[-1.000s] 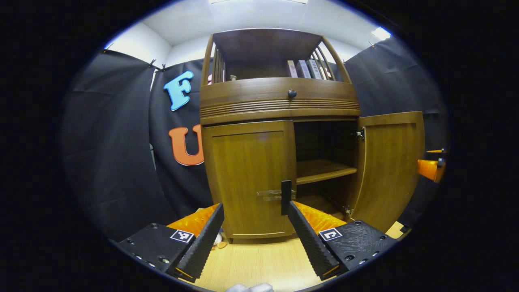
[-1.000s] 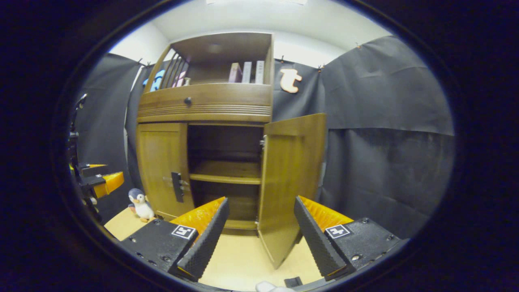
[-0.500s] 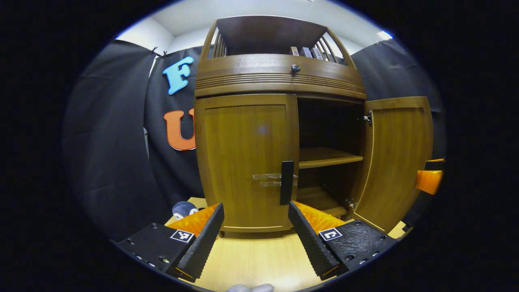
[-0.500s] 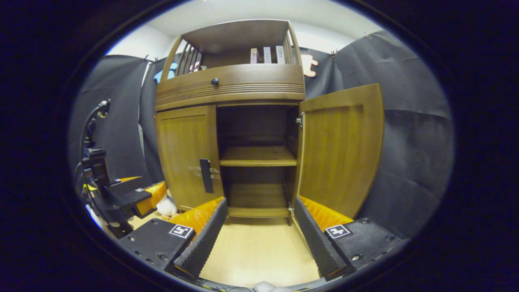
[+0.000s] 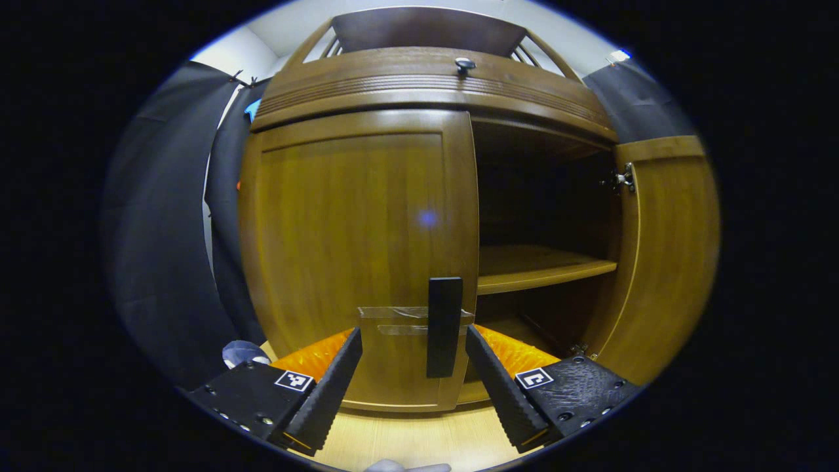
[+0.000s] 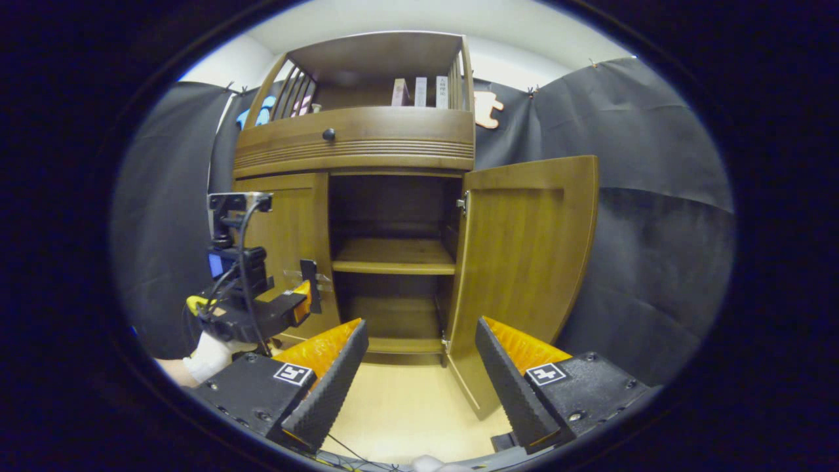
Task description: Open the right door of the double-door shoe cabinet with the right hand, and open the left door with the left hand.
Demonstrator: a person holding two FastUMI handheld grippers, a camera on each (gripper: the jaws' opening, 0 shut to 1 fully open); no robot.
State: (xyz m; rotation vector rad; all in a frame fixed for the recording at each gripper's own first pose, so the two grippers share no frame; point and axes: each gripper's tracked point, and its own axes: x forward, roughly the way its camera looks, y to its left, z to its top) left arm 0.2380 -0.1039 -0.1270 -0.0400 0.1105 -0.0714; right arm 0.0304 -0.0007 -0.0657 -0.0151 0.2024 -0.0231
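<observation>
The wooden shoe cabinet's left door (image 5: 354, 236) is closed, with a black vertical handle (image 5: 444, 326) near its right edge. My left gripper (image 5: 413, 380) stands open just in front of that handle, its fingers on either side and not touching it. The right door (image 6: 524, 262) (image 5: 662, 255) hangs wide open, showing two inner shelves (image 6: 393, 255). My right gripper (image 6: 419, 373) is open and empty, back from the cabinet over the floor. In the right gripper view the left gripper (image 6: 288, 308) reaches toward the left door handle (image 6: 309, 286).
A drawer with a round knob (image 5: 464, 63) runs above the doors, and books (image 6: 419, 92) stand on the top shelf. A soft toy (image 5: 241, 353) lies on the floor at the cabinet's left. Black cloth walls close in on both sides. The floor (image 6: 406, 413) is light wood.
My left gripper has moved in close to the left door's handle, which now sits between its fingers. The right gripper has drifted back and slightly to the right, staying open.
</observation>
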